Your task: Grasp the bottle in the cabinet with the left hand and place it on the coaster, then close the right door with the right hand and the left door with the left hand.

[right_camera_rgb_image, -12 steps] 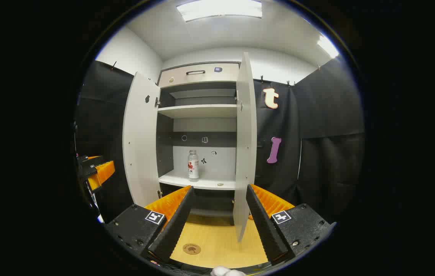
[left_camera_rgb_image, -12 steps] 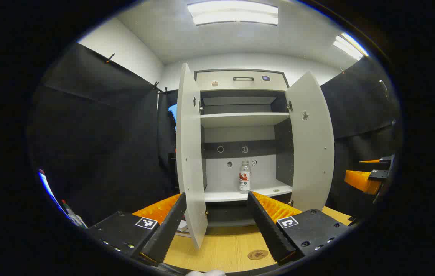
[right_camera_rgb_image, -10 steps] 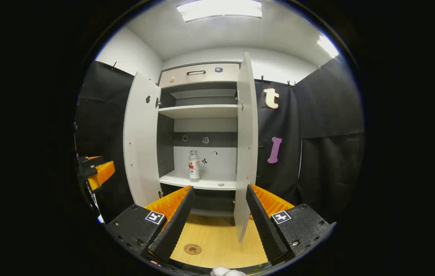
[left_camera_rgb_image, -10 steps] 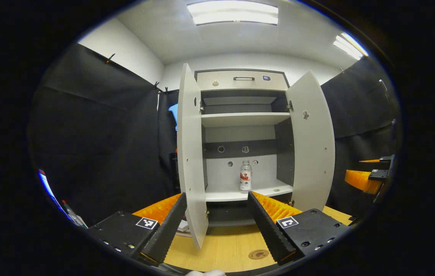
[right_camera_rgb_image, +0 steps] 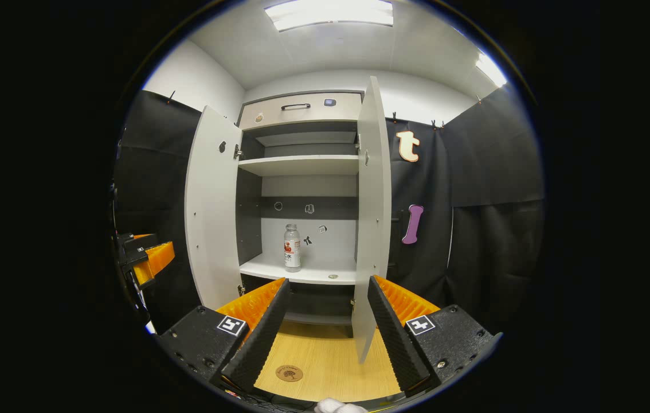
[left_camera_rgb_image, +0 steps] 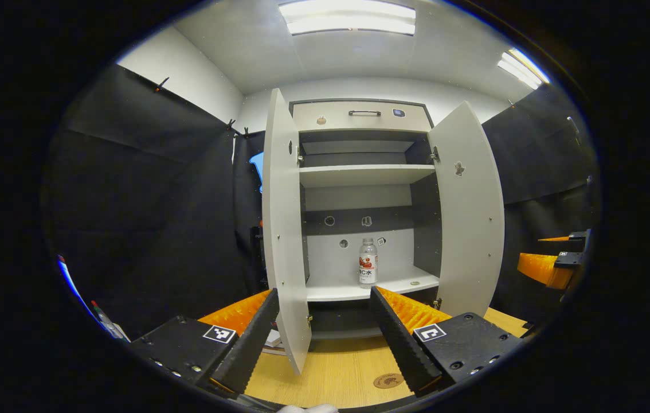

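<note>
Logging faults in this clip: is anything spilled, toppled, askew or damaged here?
Nothing stands out. The bottle stands upright on the cabinet's lower shelf, both doors hang open, and the coaster lies flat on the table.

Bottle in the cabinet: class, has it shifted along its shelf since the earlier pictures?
No. The bottle keeps its place on the shelf, below the same back-panel holes; only the camera drifted slightly.

One bottle [left_camera_rgb_image: 367, 262] is counted on the lower shelf, and one coaster [left_camera_rgb_image: 388, 381] on the table. Two cabinet doors [left_camera_rgb_image: 284, 229] are seen open, two shelves [left_camera_rgb_image: 366, 175], one drawer [left_camera_rgb_image: 362, 116], and two grippers [left_camera_rgb_image: 321, 335].
</note>
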Demonstrator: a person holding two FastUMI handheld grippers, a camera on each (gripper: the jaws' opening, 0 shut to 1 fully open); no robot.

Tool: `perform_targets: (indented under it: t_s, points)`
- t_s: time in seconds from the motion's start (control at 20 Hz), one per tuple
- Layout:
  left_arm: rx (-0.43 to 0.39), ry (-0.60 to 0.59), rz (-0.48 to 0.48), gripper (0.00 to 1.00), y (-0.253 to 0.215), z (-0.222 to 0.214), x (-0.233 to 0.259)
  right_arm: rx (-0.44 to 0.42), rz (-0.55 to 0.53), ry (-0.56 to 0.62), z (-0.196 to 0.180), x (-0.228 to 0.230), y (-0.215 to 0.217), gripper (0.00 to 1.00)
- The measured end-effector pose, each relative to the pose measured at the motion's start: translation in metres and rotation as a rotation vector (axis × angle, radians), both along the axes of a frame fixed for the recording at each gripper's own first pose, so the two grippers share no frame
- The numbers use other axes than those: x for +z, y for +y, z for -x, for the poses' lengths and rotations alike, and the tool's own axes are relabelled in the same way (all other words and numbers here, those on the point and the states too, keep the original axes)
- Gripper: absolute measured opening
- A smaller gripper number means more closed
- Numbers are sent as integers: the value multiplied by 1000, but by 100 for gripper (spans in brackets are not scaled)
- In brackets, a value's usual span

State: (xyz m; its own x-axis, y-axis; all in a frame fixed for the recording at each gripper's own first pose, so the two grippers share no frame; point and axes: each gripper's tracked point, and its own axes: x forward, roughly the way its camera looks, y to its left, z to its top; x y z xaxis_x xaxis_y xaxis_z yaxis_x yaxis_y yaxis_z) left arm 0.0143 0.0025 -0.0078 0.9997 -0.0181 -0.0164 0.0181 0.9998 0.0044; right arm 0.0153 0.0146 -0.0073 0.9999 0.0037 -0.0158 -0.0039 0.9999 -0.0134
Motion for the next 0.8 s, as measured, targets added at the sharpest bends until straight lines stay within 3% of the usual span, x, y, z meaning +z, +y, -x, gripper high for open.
perform_targets:
  t_s: [0.35, 0.8]
  points:
    - [-26, 0, -6, 96, -27, -72, -5, 47, -17, 16, -23, -8, -8, 83]
    - [-89, -56, 9, 96, -99, -245, 7, 17, -15, 6, -68, 2, -46, 83]
